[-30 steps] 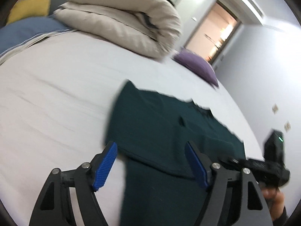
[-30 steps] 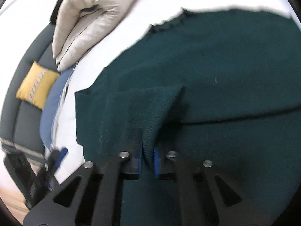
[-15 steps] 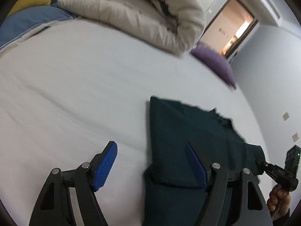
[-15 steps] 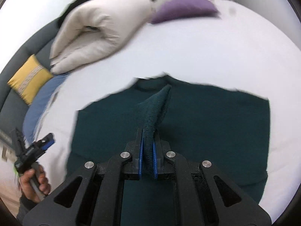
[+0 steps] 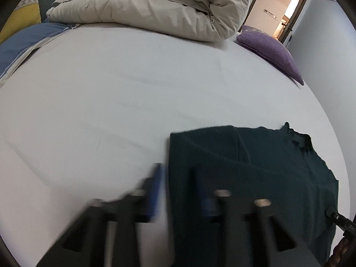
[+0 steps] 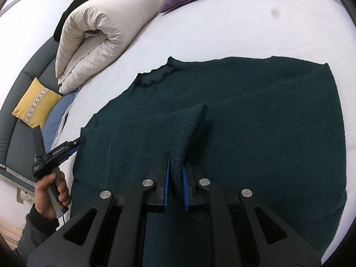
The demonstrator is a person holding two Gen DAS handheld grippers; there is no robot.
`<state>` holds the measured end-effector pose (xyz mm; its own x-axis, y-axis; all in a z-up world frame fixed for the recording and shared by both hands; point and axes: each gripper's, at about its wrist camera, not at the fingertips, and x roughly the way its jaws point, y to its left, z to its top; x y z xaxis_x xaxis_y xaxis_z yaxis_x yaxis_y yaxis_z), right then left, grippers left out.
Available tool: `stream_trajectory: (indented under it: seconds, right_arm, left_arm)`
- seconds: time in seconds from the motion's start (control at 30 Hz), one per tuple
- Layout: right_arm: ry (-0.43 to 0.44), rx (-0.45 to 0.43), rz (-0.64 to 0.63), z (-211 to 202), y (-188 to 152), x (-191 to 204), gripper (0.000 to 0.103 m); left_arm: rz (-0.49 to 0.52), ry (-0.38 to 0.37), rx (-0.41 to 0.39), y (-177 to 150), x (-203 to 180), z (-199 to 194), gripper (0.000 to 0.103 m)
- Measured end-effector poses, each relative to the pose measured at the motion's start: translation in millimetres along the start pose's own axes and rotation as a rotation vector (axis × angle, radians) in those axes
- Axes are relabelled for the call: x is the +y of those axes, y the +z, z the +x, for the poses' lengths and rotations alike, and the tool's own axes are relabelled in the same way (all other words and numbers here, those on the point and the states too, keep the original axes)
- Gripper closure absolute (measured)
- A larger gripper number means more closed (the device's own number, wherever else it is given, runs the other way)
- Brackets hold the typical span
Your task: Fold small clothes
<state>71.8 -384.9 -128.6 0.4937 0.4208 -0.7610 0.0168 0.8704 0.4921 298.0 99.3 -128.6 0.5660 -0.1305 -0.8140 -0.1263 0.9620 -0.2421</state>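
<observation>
A dark green knit sweater [image 6: 255,115] lies spread on the white bed sheet [image 6: 222,26], collar toward the folded duvet. My right gripper [image 6: 175,178] is shut on a raised fold of the sweater's sleeve [image 6: 189,124], holding it just above the body. In the left wrist view the sweater [image 5: 255,173] fills the lower right. My left gripper [image 5: 181,191] is blurred by motion, its jaws partly apart around the sweater's left edge. It also shows in the right wrist view [image 6: 64,149], held in a hand at the sweater's left edge.
A folded beige duvet [image 5: 151,4] lies at the far side of the bed. A purple cushion [image 5: 271,49] sits at the far right. A yellow cushion [image 6: 35,104] and blue fabric [image 6: 60,113] lie on the grey sofa [image 6: 17,138] at left.
My left gripper's jaws have narrowed from wide open and moved in on the sweater's left edge. My right gripper has carried the pinched sleeve down toward the sweater's body.
</observation>
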Motion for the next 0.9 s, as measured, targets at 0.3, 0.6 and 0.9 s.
stream_trajectory:
  seconds: [0.3, 0.6, 0.9]
  right_arm:
    - [0.037, -0.065, 0.122, 13, -15, -36, 0.099]
    - [-0.003, -0.053, 0.102, 11, -6, -36, 0.099]
    - [-0.027, -0.148, 0.072, -31, 0, -7, 0.09]
  left_arm:
    - [0.052, 0.03, -0.046, -7, 1, 6, 0.091]
    - [0.072, 0.055, -0.057, -11, 2, 3, 0.09]
    - [0.121, 0.078, -0.202, -35, -8, -66, 0.089]
